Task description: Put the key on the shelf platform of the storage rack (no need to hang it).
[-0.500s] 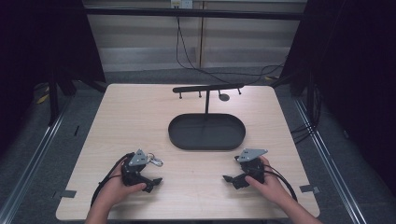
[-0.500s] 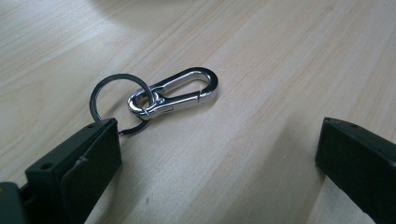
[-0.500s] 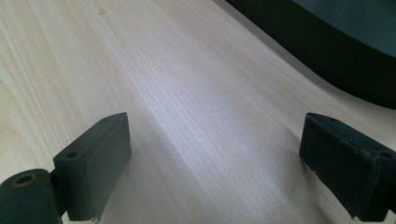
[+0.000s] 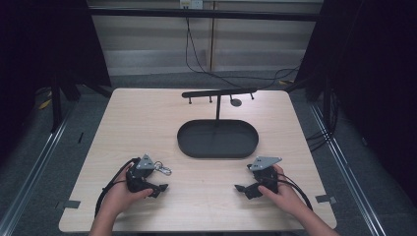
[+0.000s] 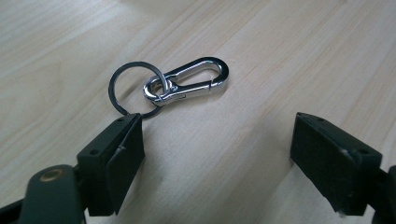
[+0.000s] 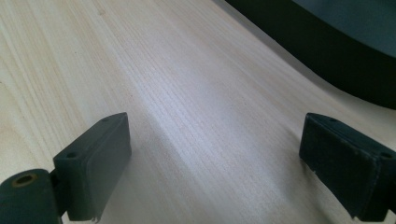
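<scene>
Item: silver snap-hook keychain (image 5: 187, 80), lying flat and ungripped on the wooden table (image 4: 147, 123) just ahead of the left gripper (image 4: 156, 188), clasp pointing away from its dark ring (image 5: 133, 88), long axis running diagonally. Both jaw pairs are standing wide apart, the right gripper (image 4: 244, 189) holding nothing. Nothing is hanging on the hook stand (image 4: 219, 93) above the dark tray (image 4: 218, 139); apparently pickup is still pending.

We are looking at a lab or recording studio rather than a home; a pale wooden desk (image 4: 147, 123) stands alone on grey carpet (image 4: 44, 162); black curtains (image 4: 373, 73) hang at both sides; cables (image 4: 196, 54) trail down the plain panelled back wall (image 4: 147, 49); metal rails (image 4: 29, 167) run along the floor; tape marks (image 4: 71, 204) sit at the desk's near corners.
</scene>
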`<state>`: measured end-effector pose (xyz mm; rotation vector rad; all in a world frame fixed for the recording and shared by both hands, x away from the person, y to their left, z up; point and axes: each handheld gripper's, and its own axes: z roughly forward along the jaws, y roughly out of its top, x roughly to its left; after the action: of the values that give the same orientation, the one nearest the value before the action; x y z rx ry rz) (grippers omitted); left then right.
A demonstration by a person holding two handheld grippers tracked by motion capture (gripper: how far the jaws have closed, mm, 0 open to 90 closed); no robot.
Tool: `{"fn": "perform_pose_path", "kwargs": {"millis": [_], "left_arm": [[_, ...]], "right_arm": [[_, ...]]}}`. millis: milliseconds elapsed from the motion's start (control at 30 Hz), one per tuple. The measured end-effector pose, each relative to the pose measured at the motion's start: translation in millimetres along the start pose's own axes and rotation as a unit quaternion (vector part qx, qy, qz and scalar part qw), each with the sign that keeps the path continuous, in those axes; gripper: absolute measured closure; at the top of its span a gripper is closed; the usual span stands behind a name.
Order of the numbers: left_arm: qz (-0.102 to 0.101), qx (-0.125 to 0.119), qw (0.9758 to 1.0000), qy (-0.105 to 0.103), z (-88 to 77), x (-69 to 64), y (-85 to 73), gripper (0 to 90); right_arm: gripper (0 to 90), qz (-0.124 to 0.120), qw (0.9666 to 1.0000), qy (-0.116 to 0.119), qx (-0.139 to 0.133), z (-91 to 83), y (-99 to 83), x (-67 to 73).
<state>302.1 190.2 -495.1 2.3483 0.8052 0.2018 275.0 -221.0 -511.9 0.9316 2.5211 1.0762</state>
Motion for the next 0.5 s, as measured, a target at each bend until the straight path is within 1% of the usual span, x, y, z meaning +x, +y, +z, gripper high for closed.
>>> {"fn": "perform_pose_path", "kwargs": {"millis": [67, 100, 133, 167, 200, 233, 267, 367, 400, 433, 500], "left_arm": [[-0.001, 0.010, 0.9999, 0.006, -0.8, 1.0, 2.1, 18.8], [-0.010, 0.020, 0.9997, 0.008, -1.7, 1.0, 3.8, 19.7], [-0.009, 0.026, 0.9996, 0.009, -2.2, 2.6, 5.2, 20.5], [-0.014, 0.032, 0.9994, 0.007, -2.9, 4.0, 6.2, 21.2], [-0.021, 0.032, 0.9992, 0.008, -2.9, 4.7, 6.6, 21.7], [-0.025, 0.030, 0.9992, 0.013, -3.0, 5.7, 6.9, 22.4], [-0.029, 0.032, 0.9990, 0.012, -3.0, 7.5, 7.7, 22.8], [-0.031, 0.049, 0.9982, 0.016, -3.2, 10.4, 12.1, 23.5], [-0.027, 0.055, 0.9980, 0.019, -3.1, 11.8, 14.5, 23.8], [-0.026, 0.055, 0.9979, 0.021, -3.2, 12.3, 15.6, 24.2], [-0.033, 0.062, 0.9974, 0.016, -2.3, 13.8, 18.9, 25.0]], "right_arm": [[8.8, 0.000, 1.0000, 0.000, 0.000, 0.0, 0.0, 0.0], [8.8, 0.000, 1.0000, 0.000, 0.000, 0.0, 0.0, 0.0], [8.8, 0.000, 1.0000, 0.000, 0.000, 0.0, 0.0, 0.0], [8.8, 0.000, 1.0000, 0.000, 0.000, 0.0, 0.0, 0.0], [8.8, 0.000, 1.0000, 0.000, 0.000, 0.0, 0.0, 0.0], [8.8, 0.000, 1.0000, 0.000, 0.000, 0.0, 0.0, 0.0], [8.8, 0.000, 1.0000, 0.000, 0.000, 0.0, 0.0, 0.0], [8.8, 0.001, 1.0000, 0.000, 0.001, -0.1, 0.0, 0.1], [8.8, 0.001, 1.0000, 0.000, 0.001, -0.1, 0.0, 0.1], [8.8, 0.001, 1.0000, 0.000, 0.001, -0.1, 0.0, 0.2], [8.8, 0.001, 1.0000, 0.000, 0.001, -0.2, 0.0, 0.2]]}}
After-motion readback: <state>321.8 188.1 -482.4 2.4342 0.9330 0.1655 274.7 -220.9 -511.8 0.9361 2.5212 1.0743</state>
